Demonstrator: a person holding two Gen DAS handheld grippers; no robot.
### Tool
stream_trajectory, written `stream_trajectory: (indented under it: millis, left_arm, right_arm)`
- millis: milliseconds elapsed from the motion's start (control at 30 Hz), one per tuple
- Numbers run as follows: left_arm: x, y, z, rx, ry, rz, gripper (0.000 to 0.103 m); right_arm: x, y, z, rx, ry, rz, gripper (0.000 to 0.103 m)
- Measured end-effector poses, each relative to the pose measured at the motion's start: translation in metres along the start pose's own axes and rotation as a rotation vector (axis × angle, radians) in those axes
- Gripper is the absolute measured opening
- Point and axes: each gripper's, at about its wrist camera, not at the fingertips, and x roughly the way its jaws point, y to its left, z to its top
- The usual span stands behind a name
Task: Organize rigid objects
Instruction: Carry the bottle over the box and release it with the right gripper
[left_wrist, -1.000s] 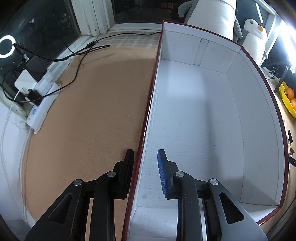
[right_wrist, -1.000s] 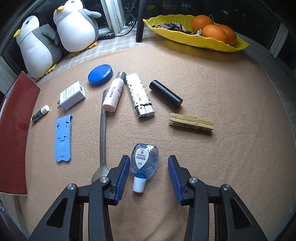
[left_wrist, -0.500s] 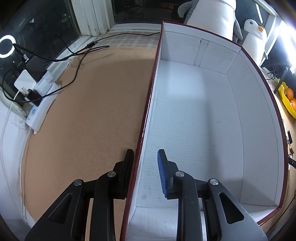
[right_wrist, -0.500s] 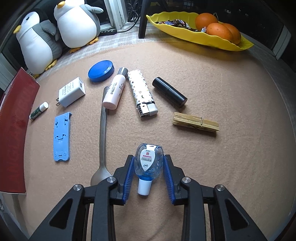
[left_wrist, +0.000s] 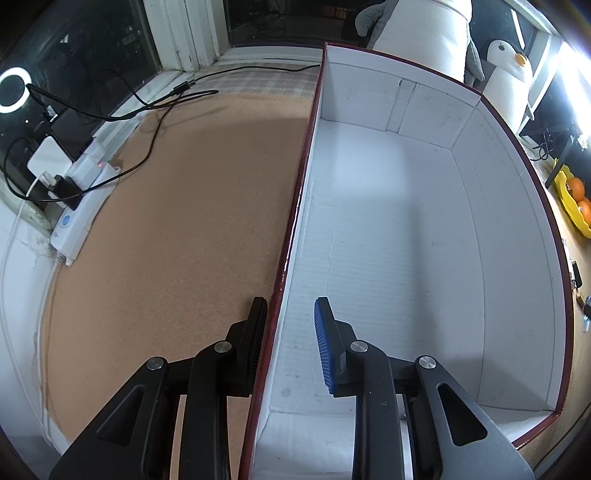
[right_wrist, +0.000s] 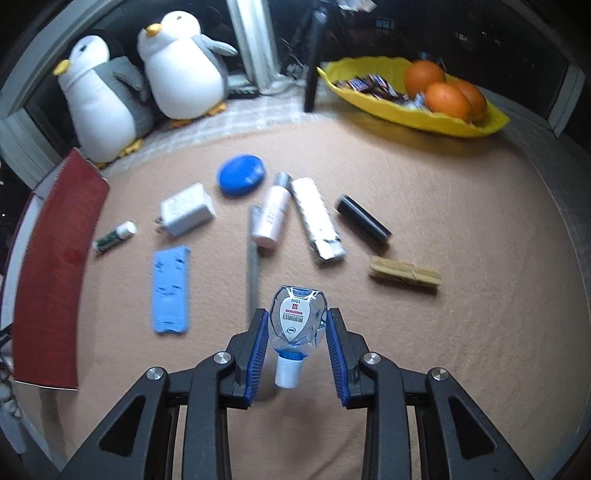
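My right gripper (right_wrist: 295, 328) is shut on a small clear bottle (right_wrist: 297, 325) with blue liquid and a white cap, lifted off the tan mat. On the mat lie a spoon (right_wrist: 252, 254), a blue plastic holder (right_wrist: 170, 291), a white charger (right_wrist: 186, 214), a blue round lid (right_wrist: 241, 179), a pink tube (right_wrist: 271, 218), a patterned lighter (right_wrist: 317, 219), a black cylinder (right_wrist: 362, 220), a wooden clothespin (right_wrist: 404, 278) and a lip balm (right_wrist: 114, 236). My left gripper (left_wrist: 290, 321) straddles the left wall of the white-lined box (left_wrist: 295, 206); its jaws stand apart, holding nothing.
Two plush penguins (right_wrist: 147, 81) stand at the back left. A yellow dish (right_wrist: 413, 110) with oranges and sweets sits at the back right. The box's red wall (right_wrist: 51, 273) stands at the left. A power strip (left_wrist: 77, 206) and cables lie left of the box.
My right gripper closed on the small bottle and lifted it off the mat, tilting upward. The left gripper has not moved.
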Motion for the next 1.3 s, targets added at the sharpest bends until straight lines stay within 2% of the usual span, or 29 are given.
stream_trajectory:
  millis: [200,367,500,733,900,1100,1300]
  left_arm:
    - [0.001,0.002,-0.001,-0.012,0.001,-0.014,0.024]
    - [0.001,0.004,-0.004,-0.013,-0.001,-0.016,0.024]
    - [0.001,0.007,-0.006,-0.020,-0.002,-0.023,0.024]
    - [-0.005,0.013,-0.010,-0.030,-0.013,-0.026,0.024]
    - [-0.011,0.015,-0.012,-0.031,-0.028,-0.025,0.023]
    - [-0.013,0.015,-0.013,-0.027,-0.047,-0.009,0.011]
    - [-0.014,0.019,-0.013,-0.028,-0.059,-0.003,0.007]
  right_arm:
    - [-0.026,0.059,0.019,-0.105,-0.062,0.092,0.028]
    - [-0.045,0.131,0.033,-0.227,-0.100,0.201,0.028]
    - [-0.049,0.186,0.038,-0.316,-0.100,0.273,0.028]
    - [-0.036,0.264,0.030,-0.449,-0.060,0.332,0.028]
    - [-0.017,0.297,0.014,-0.505,-0.004,0.346,0.028]
    - [0.000,0.322,0.004,-0.547,0.037,0.328,0.028]
    - [0.008,0.331,0.000,-0.564,0.050,0.313,0.028]
